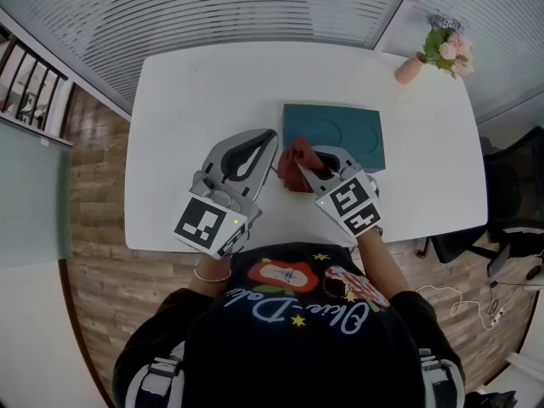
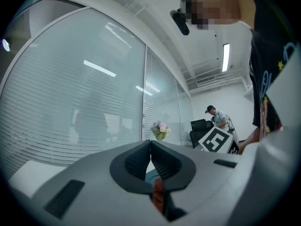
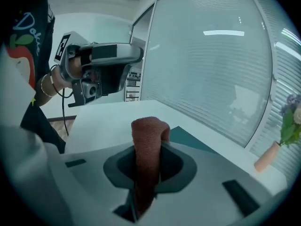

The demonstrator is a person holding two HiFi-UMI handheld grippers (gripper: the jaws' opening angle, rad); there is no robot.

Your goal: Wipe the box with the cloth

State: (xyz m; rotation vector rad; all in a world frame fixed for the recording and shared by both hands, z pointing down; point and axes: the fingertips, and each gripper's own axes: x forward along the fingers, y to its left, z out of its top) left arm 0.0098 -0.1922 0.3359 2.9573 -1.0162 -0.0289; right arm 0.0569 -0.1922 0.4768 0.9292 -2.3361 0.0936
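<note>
Firmly, the right gripper [image 3: 150, 147] pinches the cloth [image 3: 147, 128]; left gripper [image 2: 151, 145] jaws meet.

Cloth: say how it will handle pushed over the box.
Likely floppy: the cloth folds over where the right gripper pinches it. Probably light: one pinch holds it. Its textured weave should drag, not slip, on the box.

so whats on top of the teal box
Only the red cloth, pinched in the right tongs, overlaps the near-left corner of the box. Whether they touch is hidden.
</note>
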